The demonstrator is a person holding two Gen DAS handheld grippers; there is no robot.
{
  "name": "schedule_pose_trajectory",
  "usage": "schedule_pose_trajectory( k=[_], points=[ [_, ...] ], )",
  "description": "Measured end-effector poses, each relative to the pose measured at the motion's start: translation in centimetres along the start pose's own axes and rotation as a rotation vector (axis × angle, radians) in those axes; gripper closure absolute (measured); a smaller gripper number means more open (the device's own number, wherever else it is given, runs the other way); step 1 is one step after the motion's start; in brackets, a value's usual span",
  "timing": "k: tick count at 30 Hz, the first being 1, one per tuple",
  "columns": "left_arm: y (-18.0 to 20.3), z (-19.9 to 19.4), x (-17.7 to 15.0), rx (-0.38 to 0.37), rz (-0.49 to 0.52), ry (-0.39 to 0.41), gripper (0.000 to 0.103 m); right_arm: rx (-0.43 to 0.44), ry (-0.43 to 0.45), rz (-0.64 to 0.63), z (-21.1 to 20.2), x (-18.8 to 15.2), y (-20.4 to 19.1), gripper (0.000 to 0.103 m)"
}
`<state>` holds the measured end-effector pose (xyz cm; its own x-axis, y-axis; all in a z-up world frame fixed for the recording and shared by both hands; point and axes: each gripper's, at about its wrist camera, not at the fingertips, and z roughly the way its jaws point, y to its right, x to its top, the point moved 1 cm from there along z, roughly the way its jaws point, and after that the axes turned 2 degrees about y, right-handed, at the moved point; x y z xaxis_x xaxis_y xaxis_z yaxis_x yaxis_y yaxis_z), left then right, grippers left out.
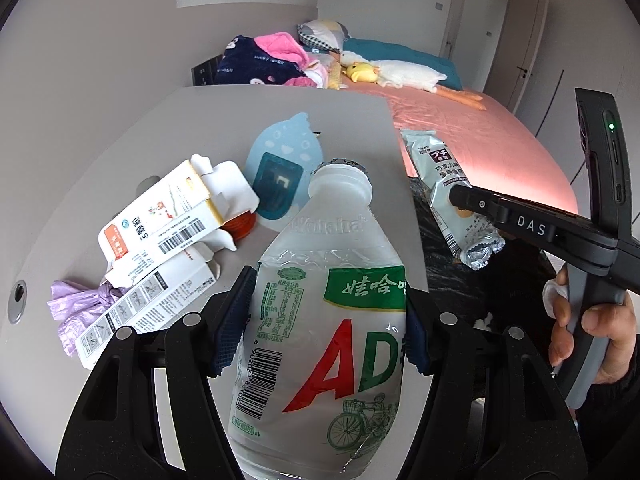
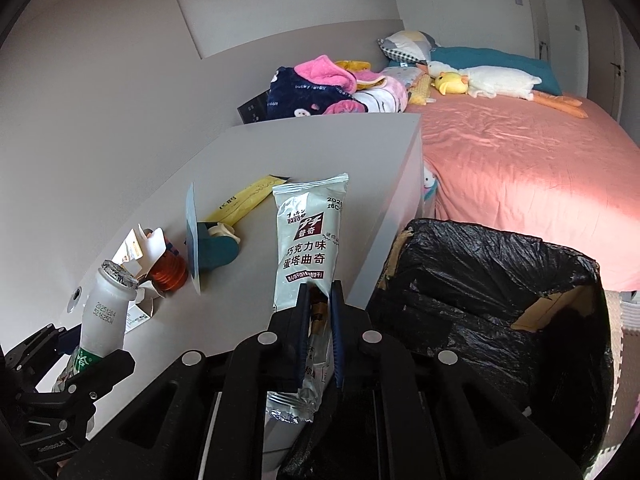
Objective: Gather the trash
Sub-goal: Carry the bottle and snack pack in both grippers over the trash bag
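I had the left tool clamped on a plastic drink bottle, its blue pads pressed against both sides of the labelled body, the bottle held upright above the near edge of the table. The foil seal at its neck was torn open. My right tool was nearly closed, pinching a silver snack wrapper low down so that most of it stood up beyond the fingers. From the left camera I could see that wrapper hanging past the table's right edge, above the black bin bag. In the right camera the bag-lined bin stood just beside the table, between it and the pink bed. On the table lay two torn cardboard boxes, a crumpled purple bag, an orange cap, a blue card-backed package and a yellow packet.
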<state>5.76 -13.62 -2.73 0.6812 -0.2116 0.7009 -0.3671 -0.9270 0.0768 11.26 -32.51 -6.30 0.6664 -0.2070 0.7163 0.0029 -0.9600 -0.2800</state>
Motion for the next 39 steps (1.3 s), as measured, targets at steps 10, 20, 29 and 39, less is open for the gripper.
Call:
schedule_pose_trajectory(
  k=[10,20,29,39],
  points=[
    [4.7,0.5,0.4,-0.043,0.038,0.011,0.040,-0.023,0.048,0.042,-4.0,-0.5,3.7,0.092],
    [9.5,2.1,1.1,-0.107,0.093,-0.003,0.040,-0.063,0.084,0.086,-7.2,-0.9,7.5,0.092],
    [13.4,3.4,1.4,-0.176,0.153,-0.024,0.039,-0.115,0.107,0.134,-9.4,-1.3,11.1,0.092],
    [16.1,4.2,1.5,-0.225,0.192,-0.042,0.039,-0.159,0.114,0.169,-10.4,-1.6,13.4,0.092]
  ],
)
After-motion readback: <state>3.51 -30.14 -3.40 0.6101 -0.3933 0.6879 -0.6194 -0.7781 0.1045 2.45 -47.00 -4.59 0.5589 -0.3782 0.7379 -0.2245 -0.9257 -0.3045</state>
